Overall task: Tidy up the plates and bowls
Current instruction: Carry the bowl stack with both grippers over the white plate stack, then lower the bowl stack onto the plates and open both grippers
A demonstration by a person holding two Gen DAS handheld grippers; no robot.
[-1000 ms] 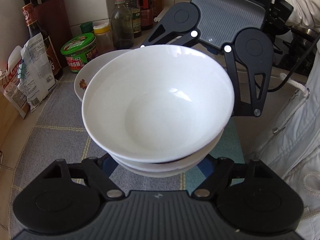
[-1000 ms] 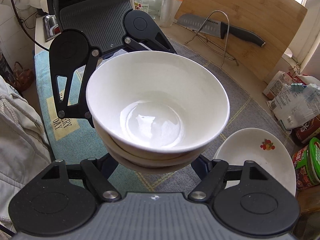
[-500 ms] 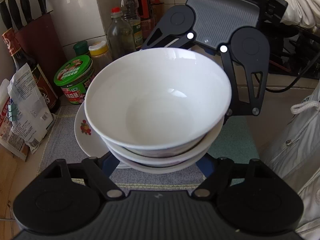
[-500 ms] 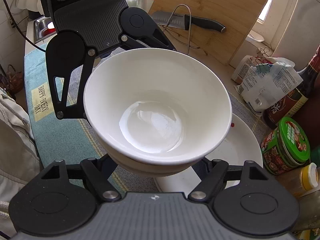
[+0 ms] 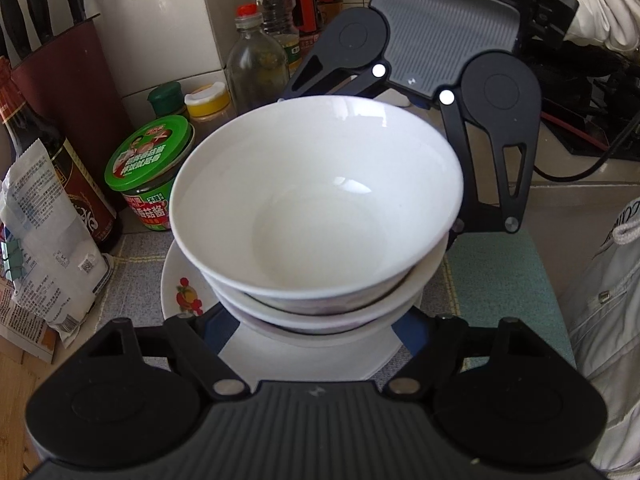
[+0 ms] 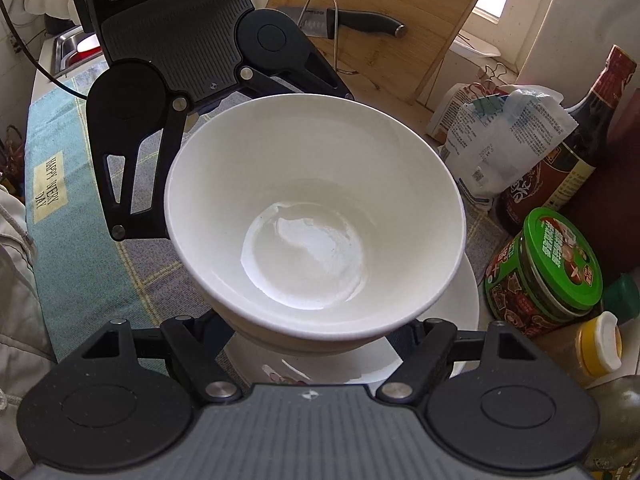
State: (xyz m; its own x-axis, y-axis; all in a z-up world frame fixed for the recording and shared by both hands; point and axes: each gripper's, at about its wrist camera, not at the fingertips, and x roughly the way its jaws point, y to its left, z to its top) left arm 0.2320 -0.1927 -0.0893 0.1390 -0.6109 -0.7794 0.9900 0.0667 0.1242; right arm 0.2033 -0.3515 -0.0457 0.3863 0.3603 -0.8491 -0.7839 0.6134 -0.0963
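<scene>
tongs [image 5: 316, 320]: black linkage arms, silver screws | grey ribbed housing | person: white jacket [image 5: 608, 320], drawcord

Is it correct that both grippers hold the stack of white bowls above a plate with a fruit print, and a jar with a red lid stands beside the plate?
Not quite: the jar has a green lid, as both wrist views show. The rest holds: the left gripper and the right gripper hold the stack of white bowls above the plate.
</scene>
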